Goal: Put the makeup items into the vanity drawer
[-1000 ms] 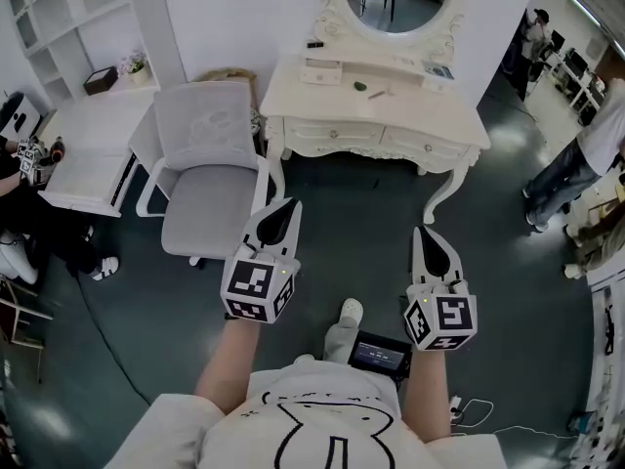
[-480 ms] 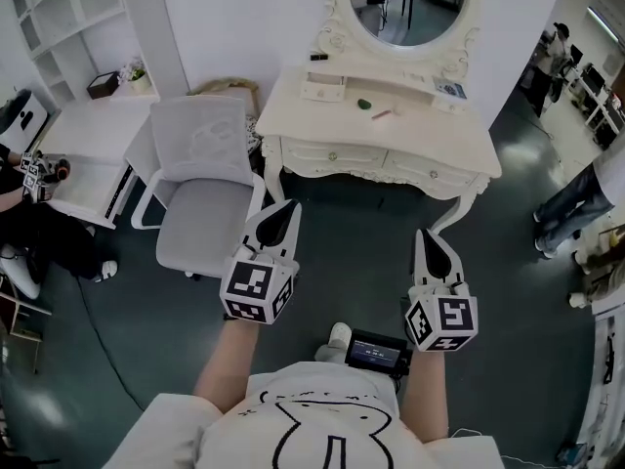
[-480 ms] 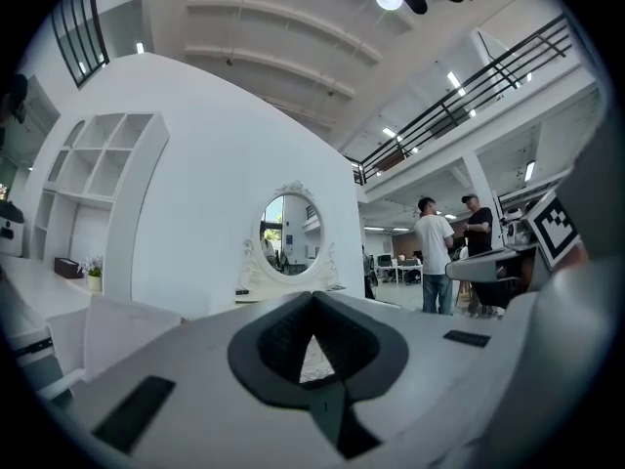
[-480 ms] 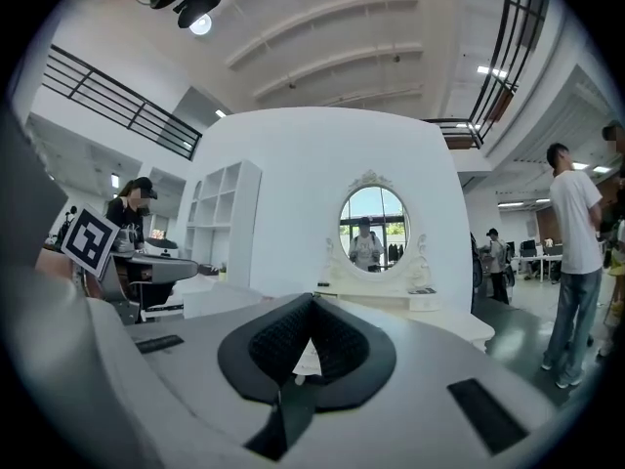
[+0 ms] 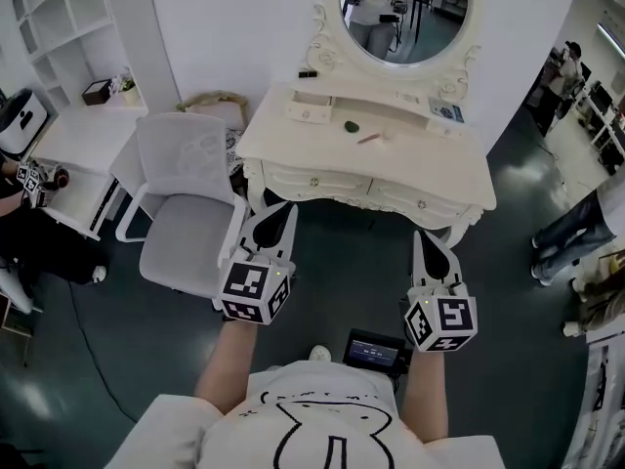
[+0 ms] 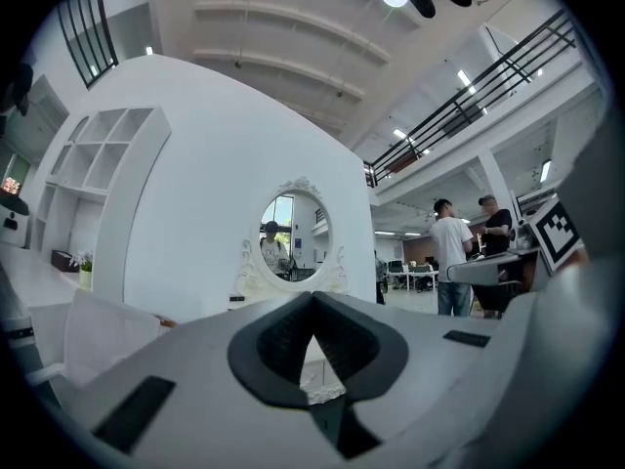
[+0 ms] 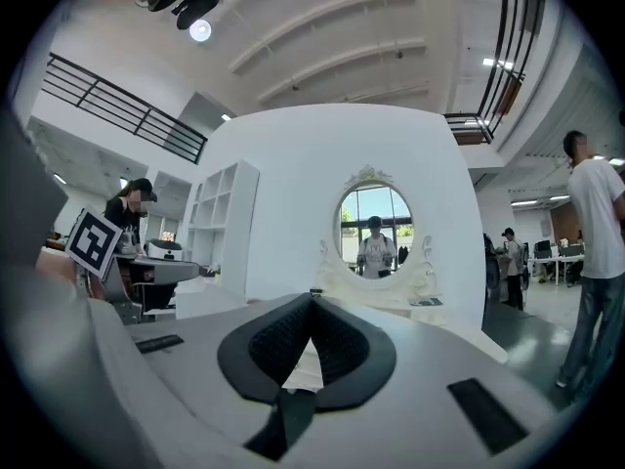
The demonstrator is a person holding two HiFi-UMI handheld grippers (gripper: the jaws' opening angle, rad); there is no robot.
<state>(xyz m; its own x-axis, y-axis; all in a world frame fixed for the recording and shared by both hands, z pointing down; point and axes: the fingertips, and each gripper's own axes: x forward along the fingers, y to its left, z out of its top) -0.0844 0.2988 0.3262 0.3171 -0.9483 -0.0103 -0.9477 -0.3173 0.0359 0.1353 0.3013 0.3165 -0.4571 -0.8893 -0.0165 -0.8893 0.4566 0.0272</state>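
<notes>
A white vanity [image 5: 293, 145] with an oval mirror [image 5: 405, 13] stands ahead. On its top lie a small green item [image 5: 351, 125], a pink stick [image 5: 369, 138], a white box [image 5: 309, 112] and a dark-printed card [image 5: 444, 112]. Both its front drawers [image 5: 312, 179] are closed. My left gripper [image 5: 283, 209] is shut and empty, held level just short of the vanity's front edge. My right gripper [image 5: 427, 234] is also shut and empty, a little short of the right drawer [image 5: 415, 201]. Each gripper view shows its jaw tips meeting, the left gripper [image 6: 312, 297] and the right gripper [image 7: 311, 299] both aimed at the mirror [image 7: 376, 231].
A grey-white office chair [image 5: 186, 198] stands left of the vanity, close to my left gripper. A white desk [image 5: 73, 149] and shelving [image 5: 59, 18] are further left, with a seated person [image 5: 20, 184] there. Another person [image 5: 576, 223] stands at the right. A small screen [image 5: 376, 352] hangs at my waist.
The vanity and chair have come nearer and lower in the head view as I walked toward them. Both grippers stayed shut and now reach nearly to the vanity's front.
</notes>
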